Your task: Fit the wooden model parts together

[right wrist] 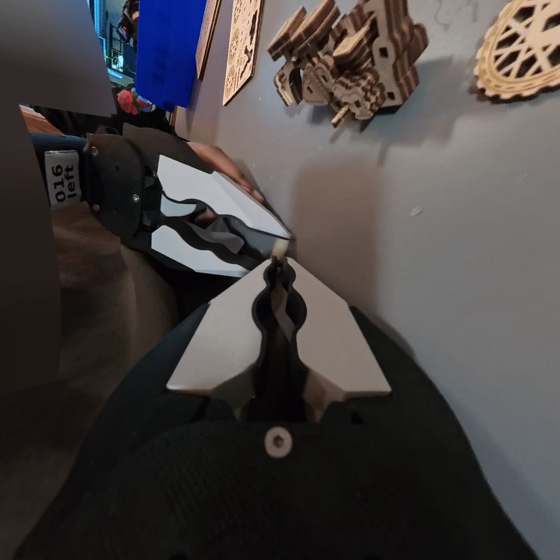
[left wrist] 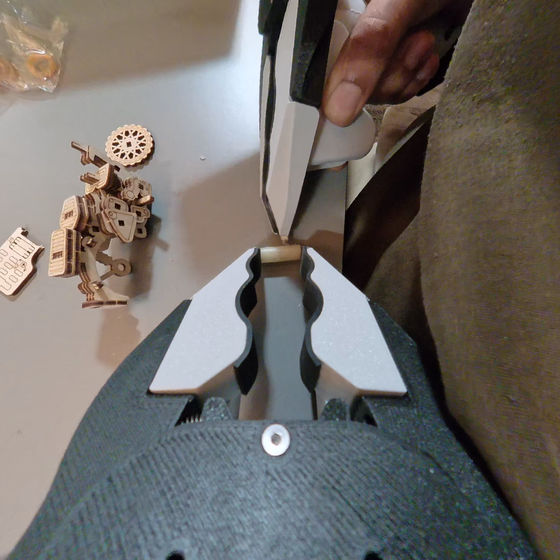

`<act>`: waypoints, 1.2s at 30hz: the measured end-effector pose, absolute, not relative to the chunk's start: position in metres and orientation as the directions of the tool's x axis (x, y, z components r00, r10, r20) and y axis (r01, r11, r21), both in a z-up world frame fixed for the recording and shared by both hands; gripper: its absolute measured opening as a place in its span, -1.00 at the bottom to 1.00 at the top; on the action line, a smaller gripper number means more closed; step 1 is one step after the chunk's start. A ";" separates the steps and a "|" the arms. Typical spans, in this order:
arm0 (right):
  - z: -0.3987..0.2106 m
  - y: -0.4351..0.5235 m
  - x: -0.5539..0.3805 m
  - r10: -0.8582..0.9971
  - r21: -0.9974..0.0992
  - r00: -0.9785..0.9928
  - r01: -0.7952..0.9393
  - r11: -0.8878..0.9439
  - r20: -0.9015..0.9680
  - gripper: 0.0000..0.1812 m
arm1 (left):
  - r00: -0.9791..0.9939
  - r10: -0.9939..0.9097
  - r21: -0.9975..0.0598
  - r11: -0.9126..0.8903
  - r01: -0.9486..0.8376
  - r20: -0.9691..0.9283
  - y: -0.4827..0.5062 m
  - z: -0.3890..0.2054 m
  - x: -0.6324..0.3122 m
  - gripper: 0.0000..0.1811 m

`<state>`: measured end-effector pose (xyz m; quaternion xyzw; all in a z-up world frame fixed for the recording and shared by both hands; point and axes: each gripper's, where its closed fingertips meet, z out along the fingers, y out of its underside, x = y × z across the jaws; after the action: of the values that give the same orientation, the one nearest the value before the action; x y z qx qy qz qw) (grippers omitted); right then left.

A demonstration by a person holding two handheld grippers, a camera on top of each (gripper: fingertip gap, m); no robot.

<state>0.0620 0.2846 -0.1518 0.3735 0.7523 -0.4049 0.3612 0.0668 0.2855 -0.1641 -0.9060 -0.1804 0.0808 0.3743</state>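
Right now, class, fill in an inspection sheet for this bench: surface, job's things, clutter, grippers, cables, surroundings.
Surface: plain grey tabletop.
Job's things: short pale wooden dowel held crosswise at the tips; half-built layered plywood model; round spoked wooden wheel; flat engraved wooden plate.
Clutter: clear plastic bag of wooden rings.
Grippers: left gripper shut on the dowel; right gripper nearly closed at the dowel's end, contents unclear.
Cables: nothing seen.
Surroundings: brown fabric; laser-cut wooden sheets; blue object.

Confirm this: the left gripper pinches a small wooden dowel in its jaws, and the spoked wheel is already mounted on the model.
Wrong on the wheel. In the left wrist view the spoked wheel lies loose on the table beside the model. The left gripper does pinch the wooden dowel.
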 end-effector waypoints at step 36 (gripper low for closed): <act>-0.151 0.281 0.059 0.292 -0.313 -0.405 0.897 0.313 -0.866 -0.99 | 0.922 0.387 -0.708 -0.650 0.275 0.003 0.286 -0.164 0.067 -0.67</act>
<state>0.0586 0.2810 -0.1515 0.4095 0.7258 -0.4191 0.3604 0.0670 0.2857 -0.1643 -0.9053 -0.1829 0.0742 0.3760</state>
